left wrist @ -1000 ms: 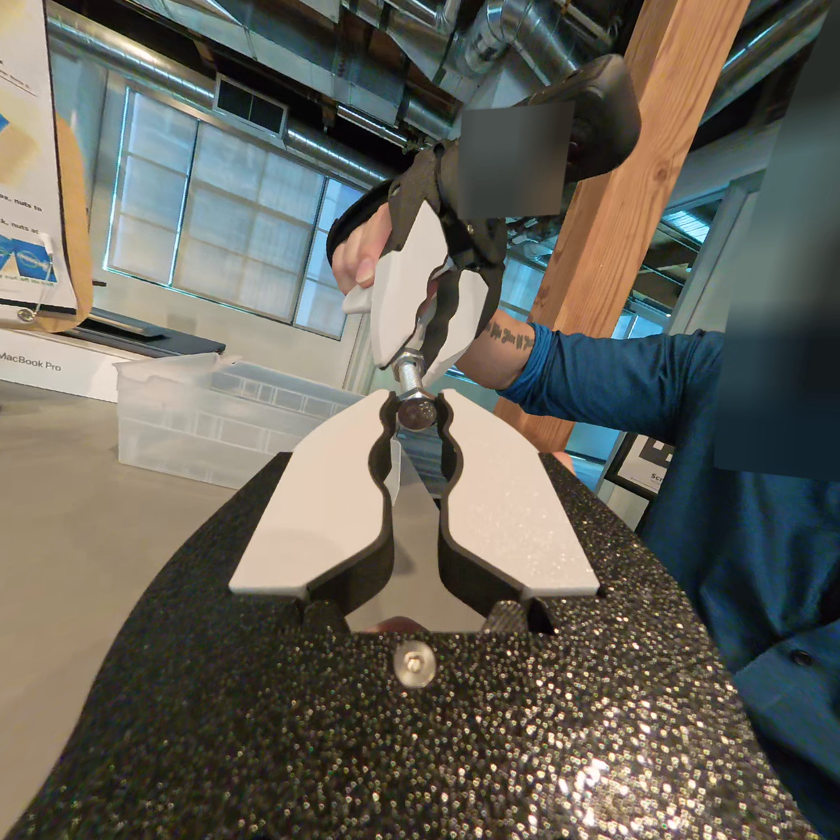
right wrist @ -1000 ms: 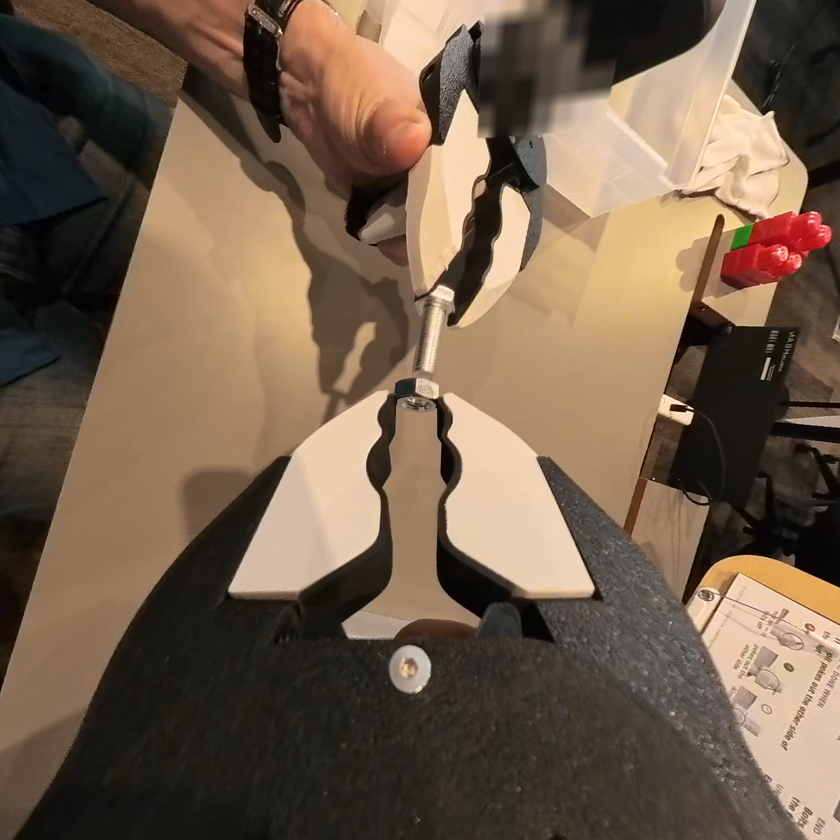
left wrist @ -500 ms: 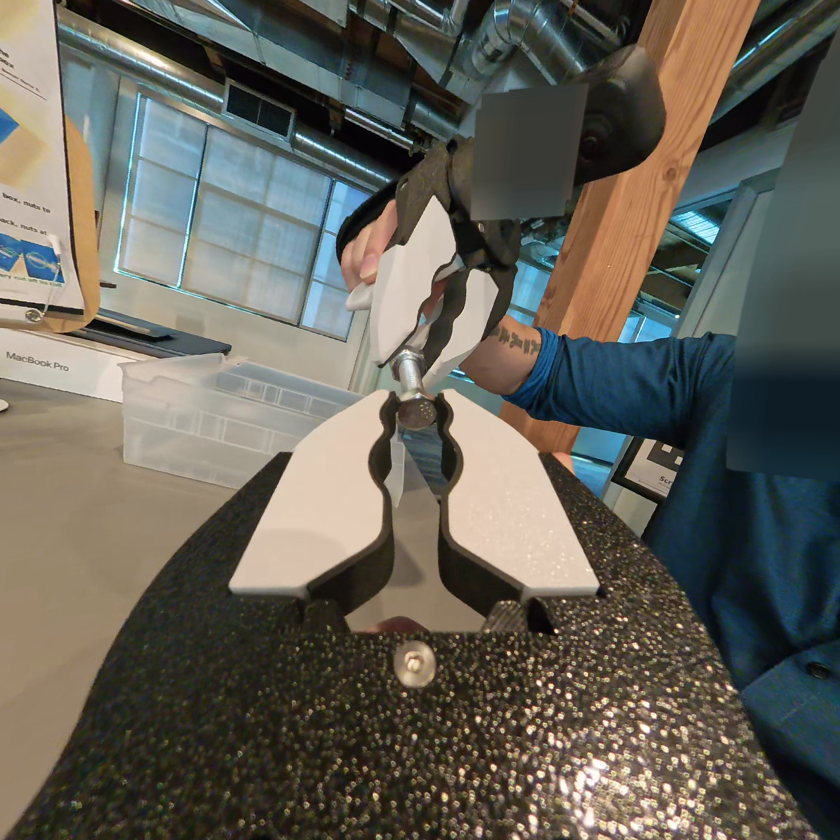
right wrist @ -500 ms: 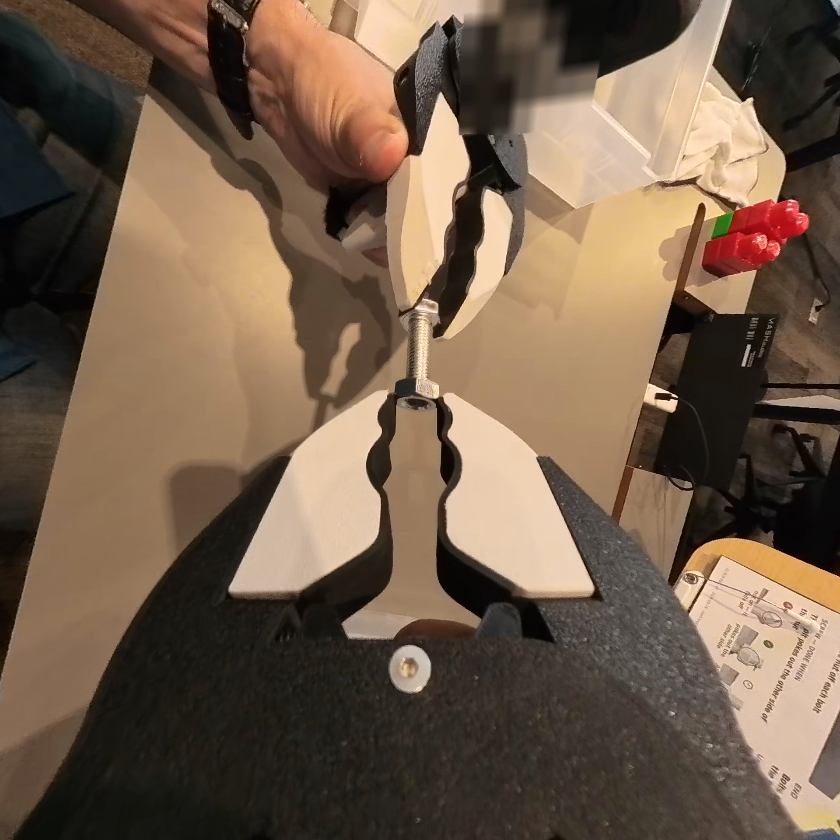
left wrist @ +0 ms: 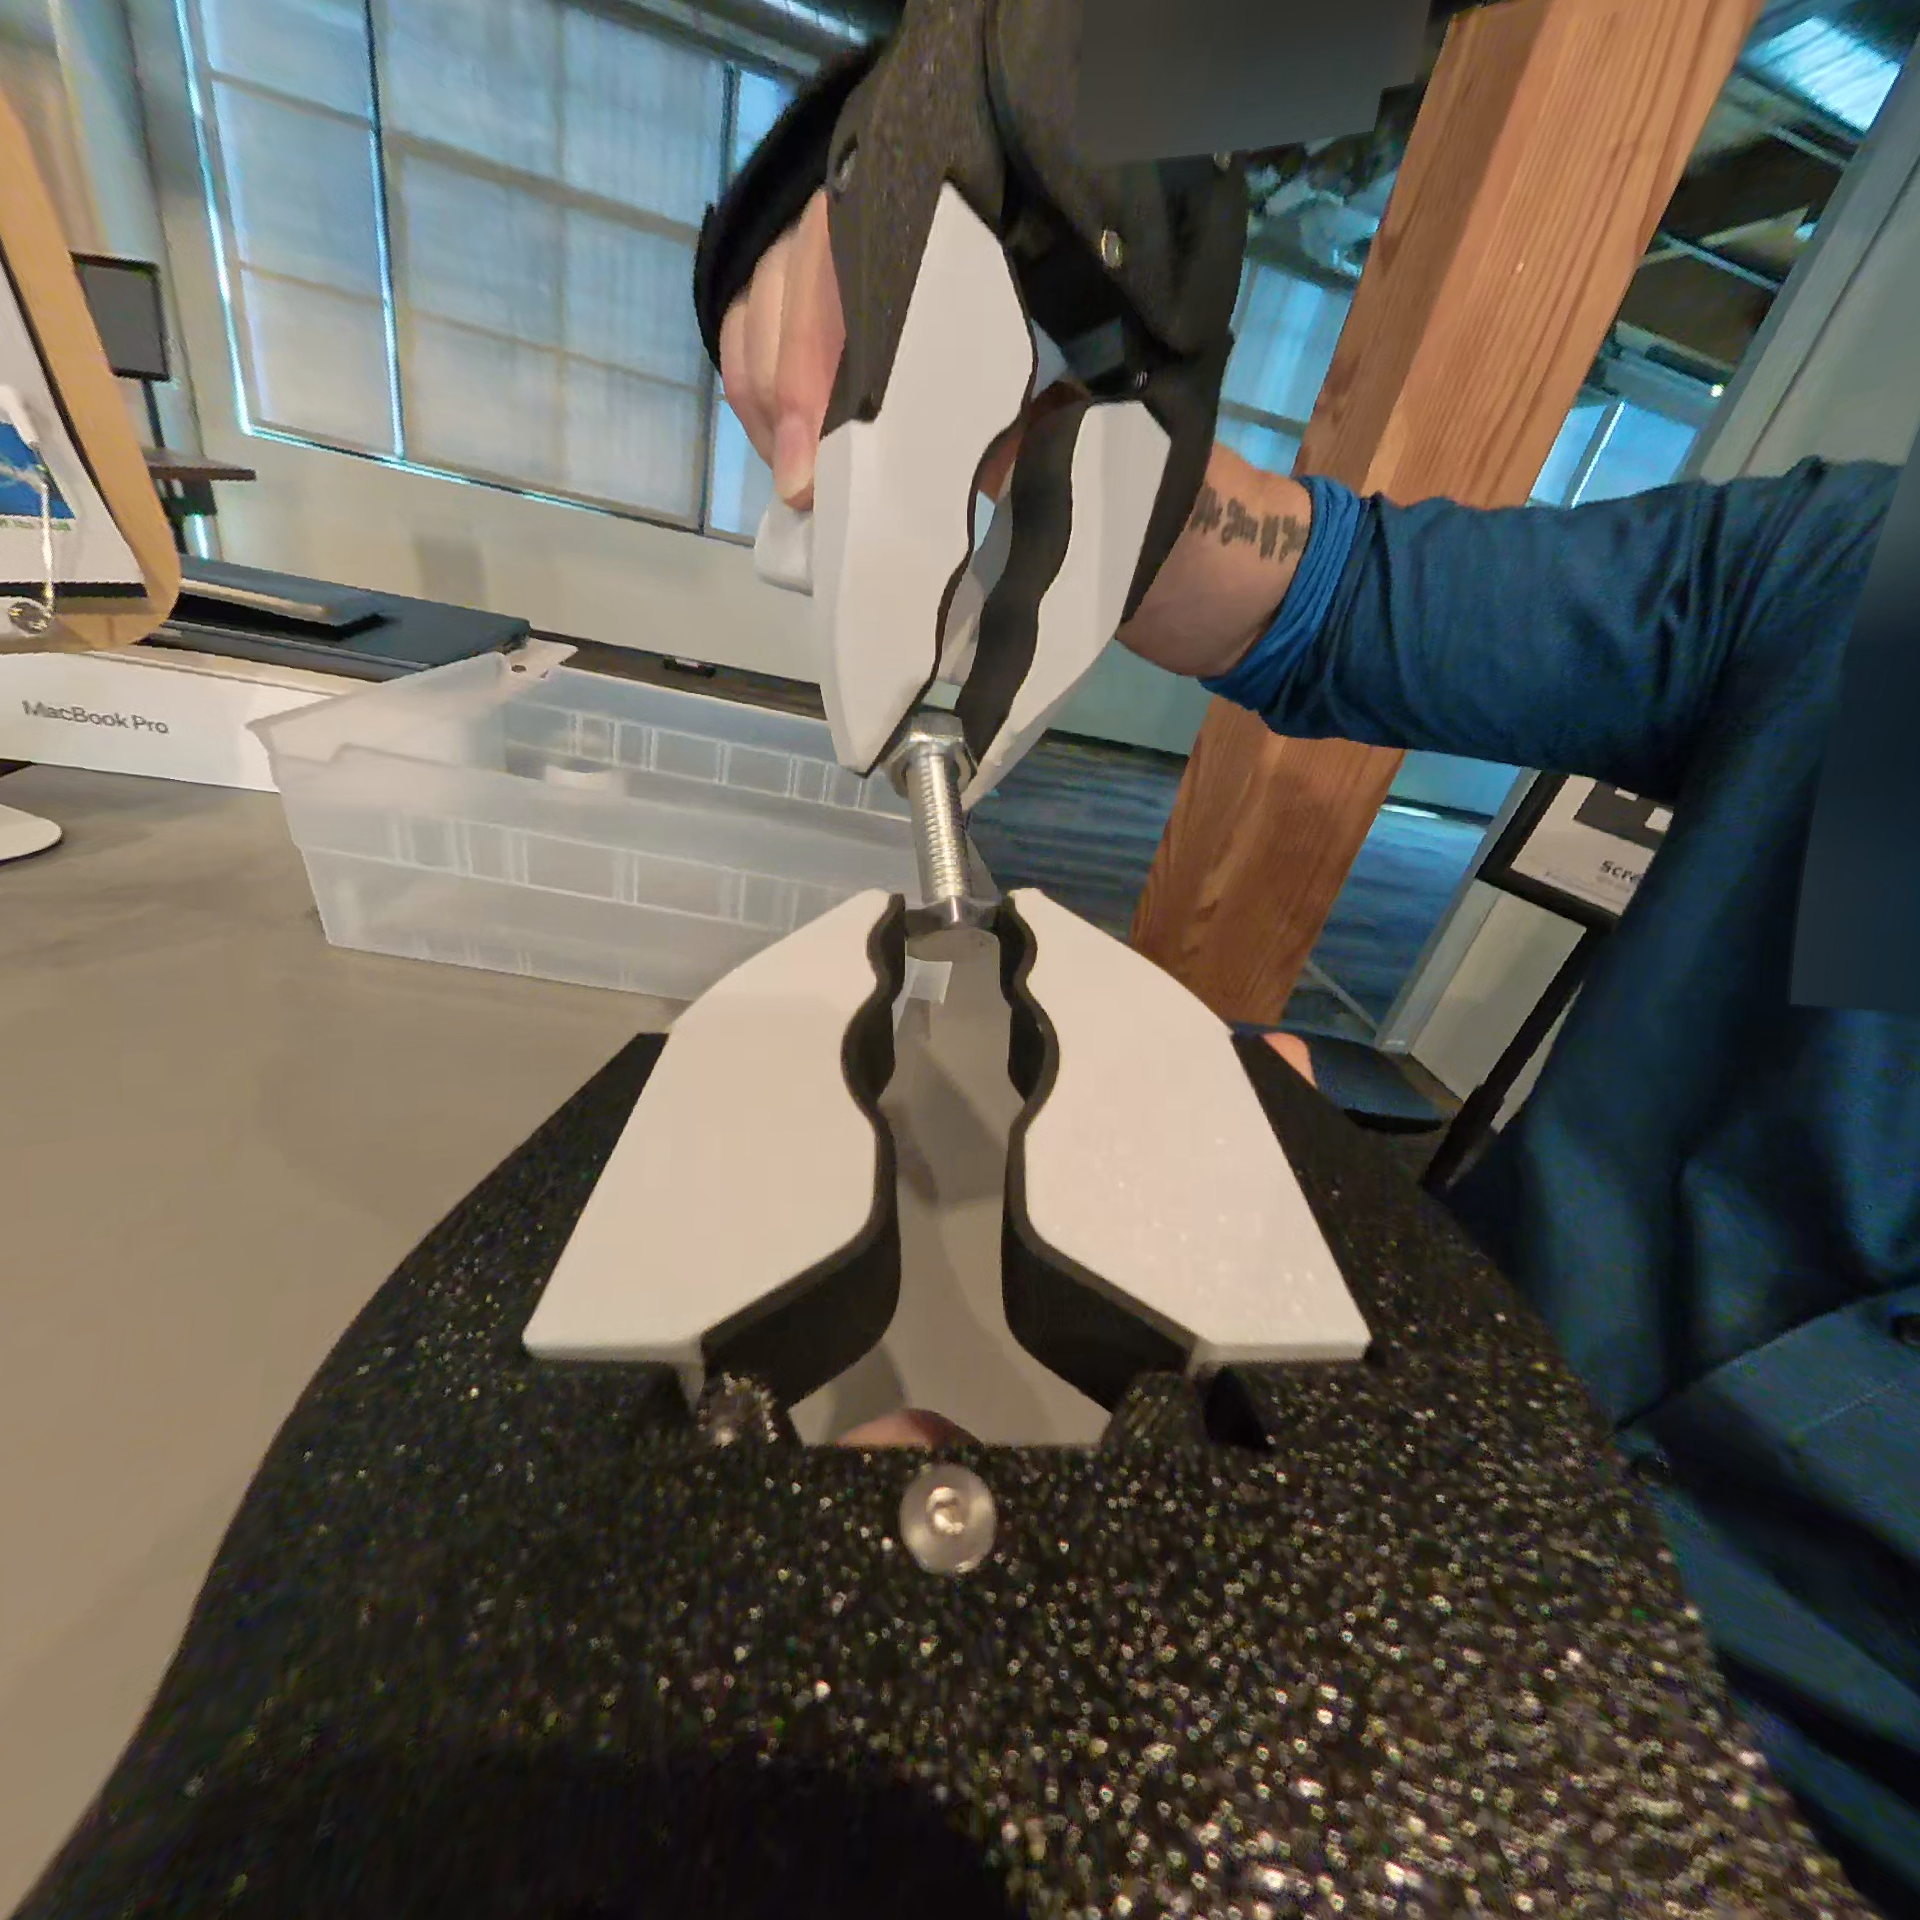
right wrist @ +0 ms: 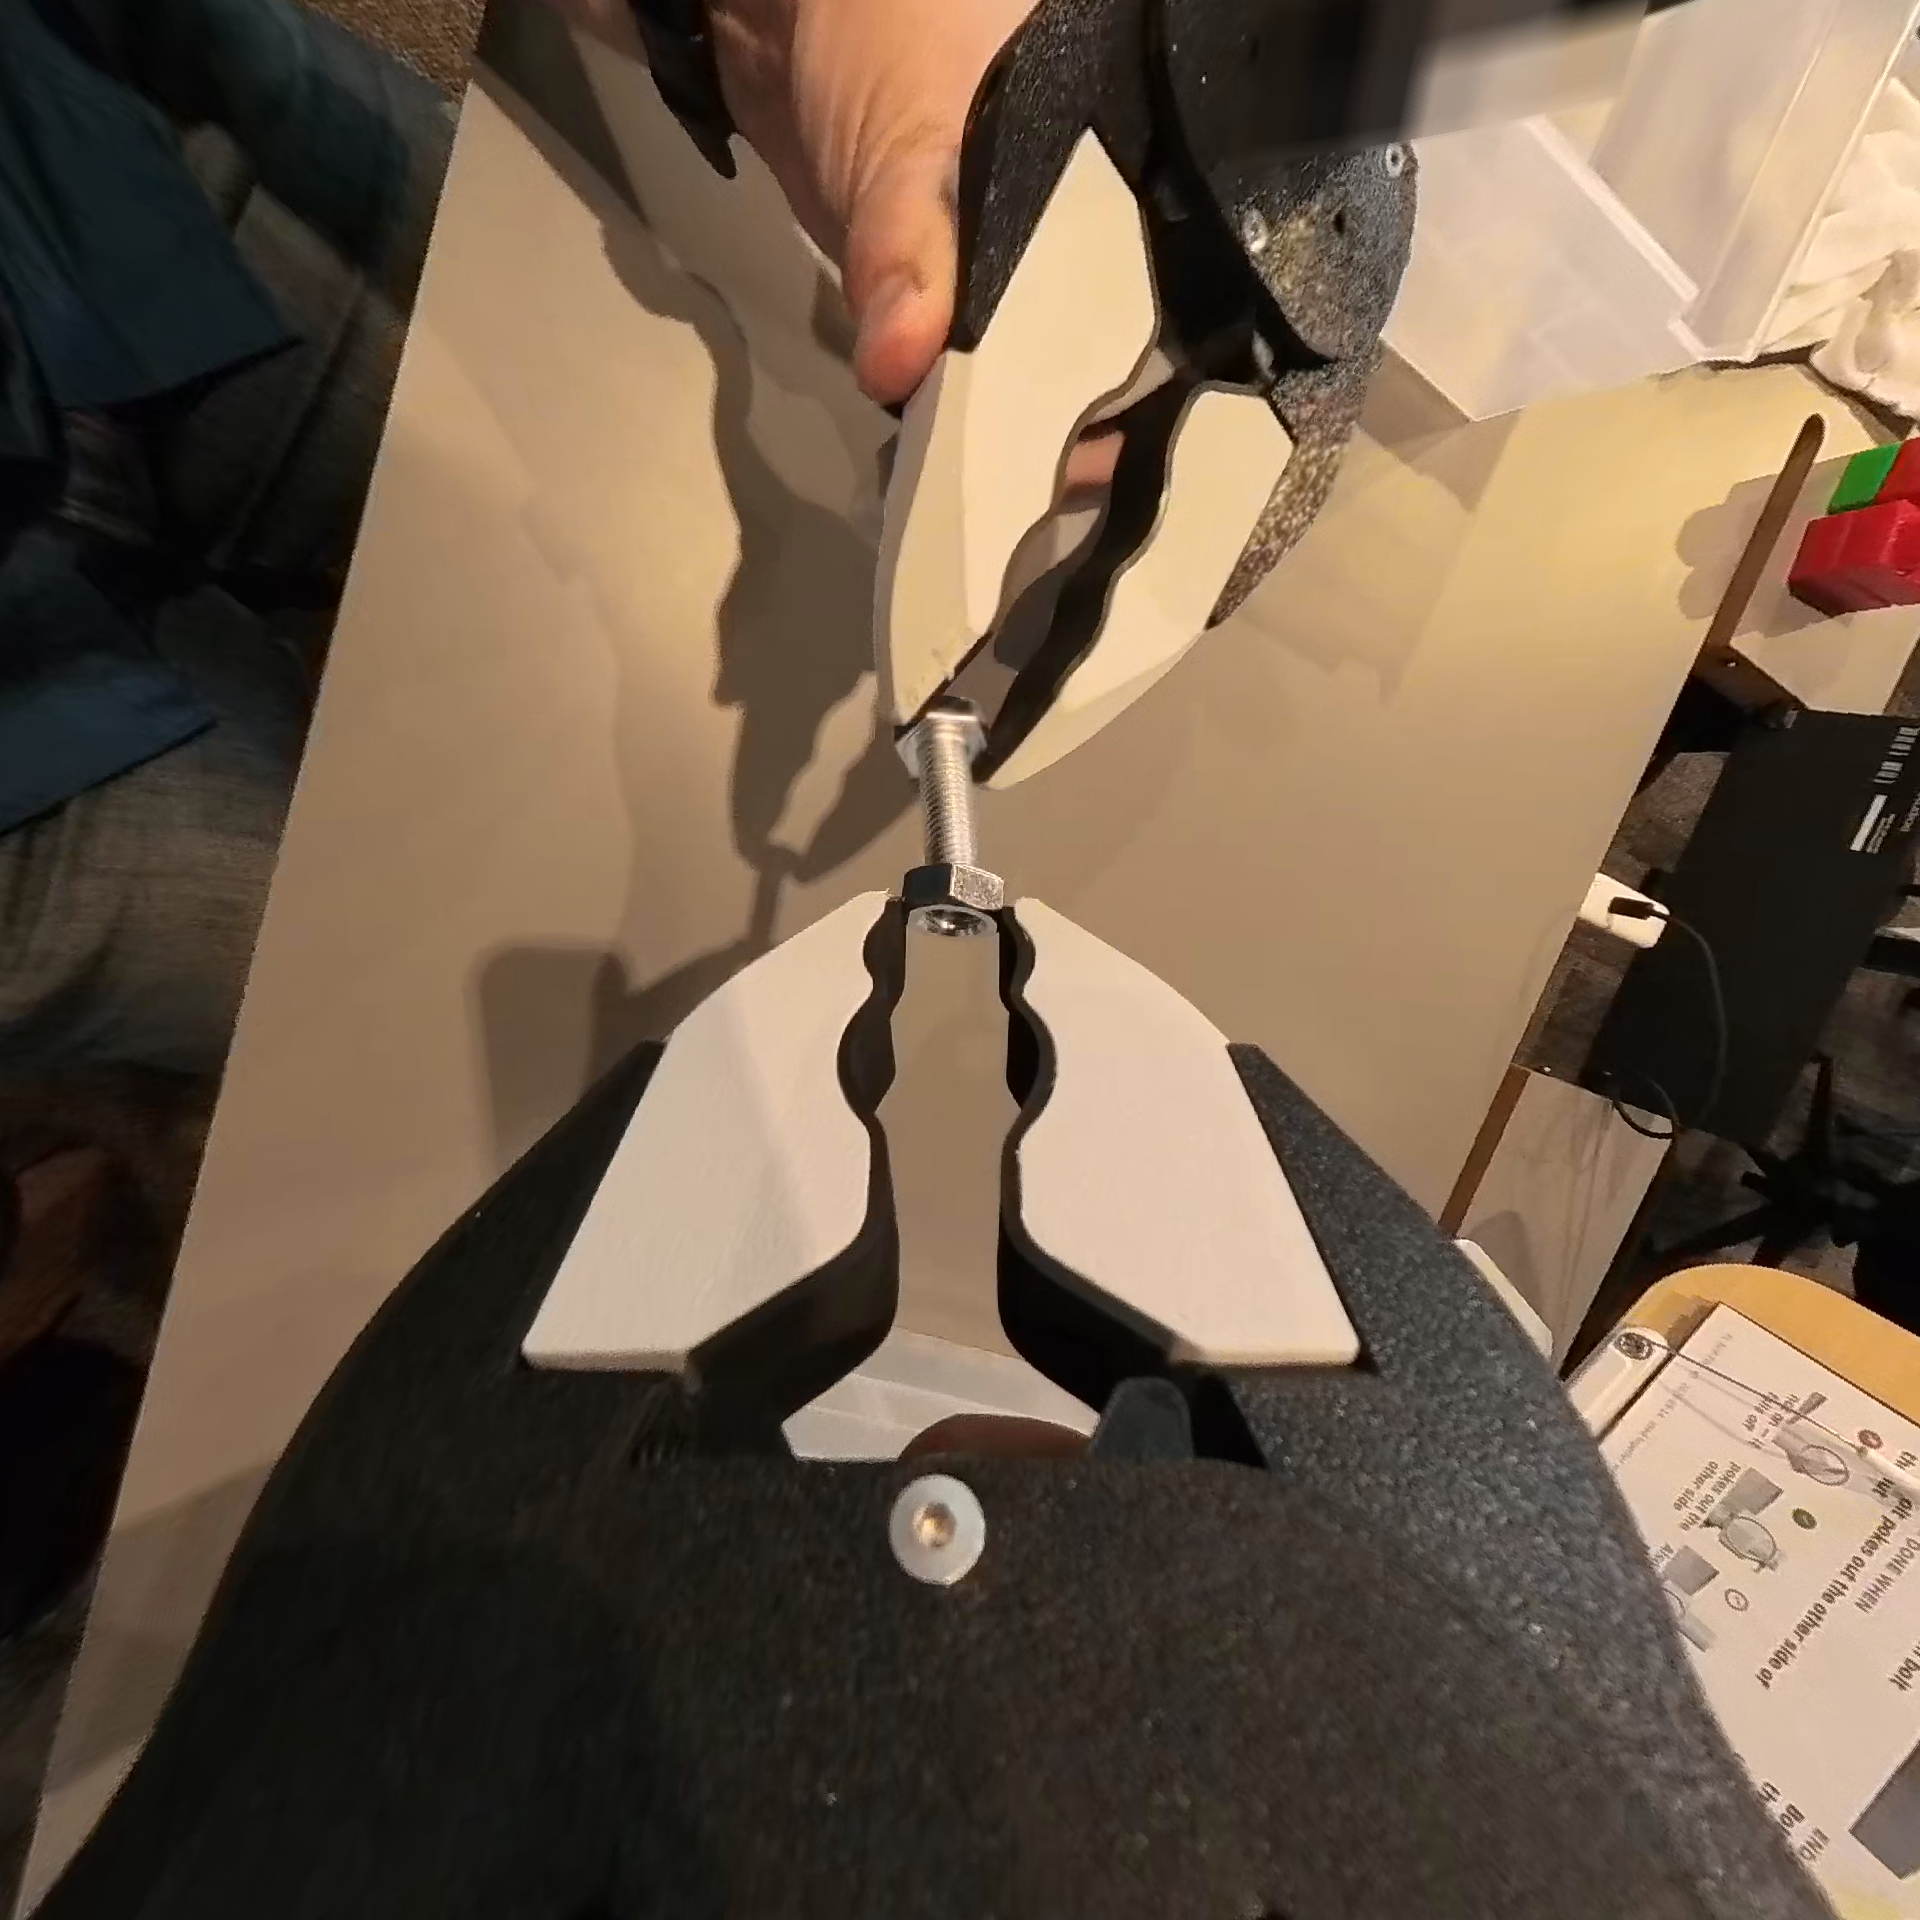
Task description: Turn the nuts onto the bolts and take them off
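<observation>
The pale grey table (left wrist: 156, 1039) lies under everything, and the silver threaded steel bolt (left wrist: 940, 842) is held in the air above it, between the two grippers. Behind the bolt, on the table, stands a clear plastic storage box (left wrist: 582, 831); I cannot tell what is inside it.

The left gripper (left wrist: 948, 935) is at the head end of the bolt. Its white fingers are nearly closed and pinch the flat head between their tips. The right gripper (right wrist: 951, 899) is at the other end of the bolt, and its fingers pinch the small silver hexagonal nut (right wrist: 951, 886) by two opposite flats. The two grippers face each other, tip towards tip, with only the bolt between them.

The nut sits at the very end of the thread, far from the head. Through its hole the tip of the bolt seems only just inside, so I judge that few turns are engaged.

The step in hand is the turning of the nut on the bolt. From this moment alone I cannot say whether it goes on or comes off.

The next move calls for a turn of one wrist about the line of the bolt while the other gripper holds firm. Both ends must be kept in one line, so that the nut does not tilt and jam. With so little thread engaged, a loose grip could drop the nut.
</observation>
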Tool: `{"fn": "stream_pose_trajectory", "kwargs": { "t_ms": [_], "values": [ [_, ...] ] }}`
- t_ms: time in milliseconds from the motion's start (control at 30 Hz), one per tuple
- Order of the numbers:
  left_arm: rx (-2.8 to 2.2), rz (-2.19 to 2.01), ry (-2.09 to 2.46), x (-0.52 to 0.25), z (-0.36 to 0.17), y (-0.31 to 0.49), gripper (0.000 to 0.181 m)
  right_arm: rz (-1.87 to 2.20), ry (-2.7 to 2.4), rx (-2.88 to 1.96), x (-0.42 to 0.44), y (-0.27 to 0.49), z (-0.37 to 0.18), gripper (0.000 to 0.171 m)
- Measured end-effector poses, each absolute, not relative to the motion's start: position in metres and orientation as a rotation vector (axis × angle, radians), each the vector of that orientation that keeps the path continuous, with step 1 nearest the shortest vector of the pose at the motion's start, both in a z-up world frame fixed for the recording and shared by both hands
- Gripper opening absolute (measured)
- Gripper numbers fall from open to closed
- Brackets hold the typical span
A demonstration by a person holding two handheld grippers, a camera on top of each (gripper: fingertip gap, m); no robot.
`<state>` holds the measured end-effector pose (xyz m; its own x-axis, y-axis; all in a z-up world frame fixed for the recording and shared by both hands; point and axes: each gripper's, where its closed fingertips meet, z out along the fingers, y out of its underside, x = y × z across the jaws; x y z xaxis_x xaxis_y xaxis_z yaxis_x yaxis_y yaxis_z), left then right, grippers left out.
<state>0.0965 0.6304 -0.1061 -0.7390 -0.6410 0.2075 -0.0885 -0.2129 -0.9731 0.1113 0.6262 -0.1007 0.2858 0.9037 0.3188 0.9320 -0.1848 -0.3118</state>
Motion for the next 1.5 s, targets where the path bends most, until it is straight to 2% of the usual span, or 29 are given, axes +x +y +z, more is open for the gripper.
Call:
{"fn": "stream_pose_trajectory", "kwargs": {
  "t_ms": [400,800,1233,1400,1500],
  "values": [
    [-0.874,-1.835,1.827,0.103,-0.123,0.617,0.016,-0.001,-1.759,-2.257,0.119,0.609,-0.117,0.017],
    [-0.776,-1.470,1.854,0.109,-0.119,0.611,0.016,0.591,-1.336,-2.738,0.127,0.598,-0.139,0.017],
    [-0.831,-1.581,1.735,0.111,-0.119,0.631,0.016,0.637,-1.261,-2.533,0.124,0.613,-0.122,0.017],
    [-0.810,-1.751,1.600,0.103,-0.102,0.638,0.016,0.675,-1.170,-2.421,0.125,0.619,-0.115,0.017],
    [-0.849,-1.759,1.572,0.101,-0.103,0.650,0.016,0.510,-1.145,-2.472,0.142,0.622,-0.131,0.017]
  ]
}}
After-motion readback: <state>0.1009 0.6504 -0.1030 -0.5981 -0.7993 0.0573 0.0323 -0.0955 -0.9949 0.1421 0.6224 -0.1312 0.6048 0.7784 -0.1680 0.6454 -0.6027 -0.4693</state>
